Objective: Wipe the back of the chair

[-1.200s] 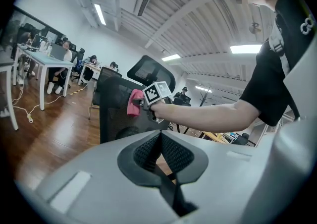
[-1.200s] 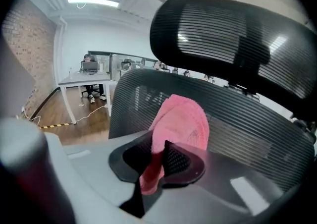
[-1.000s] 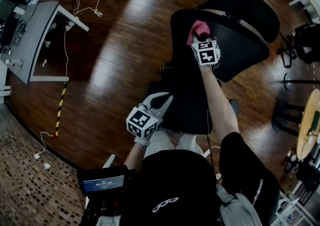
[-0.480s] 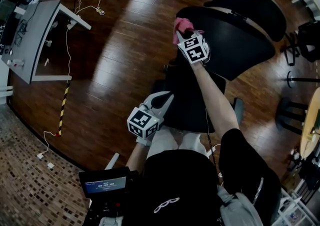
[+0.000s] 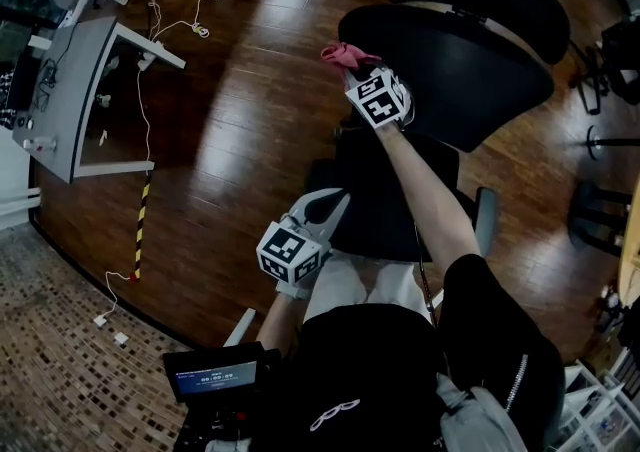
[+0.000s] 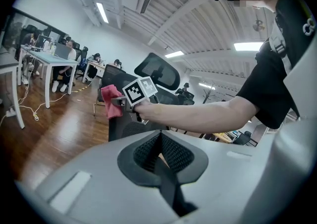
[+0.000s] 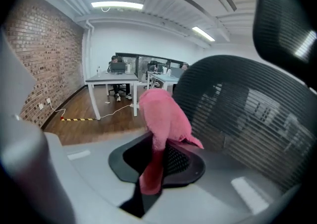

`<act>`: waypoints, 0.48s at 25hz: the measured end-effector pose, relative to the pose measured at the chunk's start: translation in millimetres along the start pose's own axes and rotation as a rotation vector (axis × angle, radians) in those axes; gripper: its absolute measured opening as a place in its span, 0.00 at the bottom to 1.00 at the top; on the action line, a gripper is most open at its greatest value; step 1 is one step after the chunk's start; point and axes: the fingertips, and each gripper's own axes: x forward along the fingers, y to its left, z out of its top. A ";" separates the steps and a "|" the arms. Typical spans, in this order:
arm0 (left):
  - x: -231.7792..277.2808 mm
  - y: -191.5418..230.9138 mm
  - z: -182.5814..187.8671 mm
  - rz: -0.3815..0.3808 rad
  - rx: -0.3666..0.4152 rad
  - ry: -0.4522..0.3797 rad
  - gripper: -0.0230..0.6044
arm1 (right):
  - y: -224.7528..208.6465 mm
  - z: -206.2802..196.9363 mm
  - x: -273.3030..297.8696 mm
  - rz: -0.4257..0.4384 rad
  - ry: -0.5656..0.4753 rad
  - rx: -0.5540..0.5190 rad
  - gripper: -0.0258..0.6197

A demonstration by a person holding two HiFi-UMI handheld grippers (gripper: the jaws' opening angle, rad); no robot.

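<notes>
The right hand-held gripper (image 5: 352,70) is clamped on a pink cloth (image 5: 343,54), which sits at the left edge of the black mesh chair back (image 5: 470,65). The left hand-held gripper (image 5: 325,208), jaws pressed together with nothing between them, hangs by the seat (image 5: 385,205), well apart from the cloth.

We stand on a dark wooden plank floor (image 5: 250,110) that gleams in pale streaks. At the near left it gives way to a band of small mosaic tiles (image 5: 60,380). On the planks, far and to the right, stands the black chair (image 5: 470,70). At the left a grey desk (image 5: 75,90) rests on white legs. White cables (image 5: 150,60) trail over the boards beside it. Nearer us lies a yellow-and-black striped strip (image 5: 141,225), and two small white plugs (image 5: 103,321) sit on the tiles just beyond its near end.
</notes>
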 end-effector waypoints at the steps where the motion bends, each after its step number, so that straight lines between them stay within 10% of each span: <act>1: 3.4 -1.3 -0.9 -0.002 0.003 0.006 0.02 | -6.9 -5.1 -2.3 -0.009 0.003 0.008 0.10; 12: 48.1 -44.8 -8.7 -0.082 0.042 0.064 0.02 | -60.9 -54.4 -51.6 -0.080 -0.002 0.074 0.10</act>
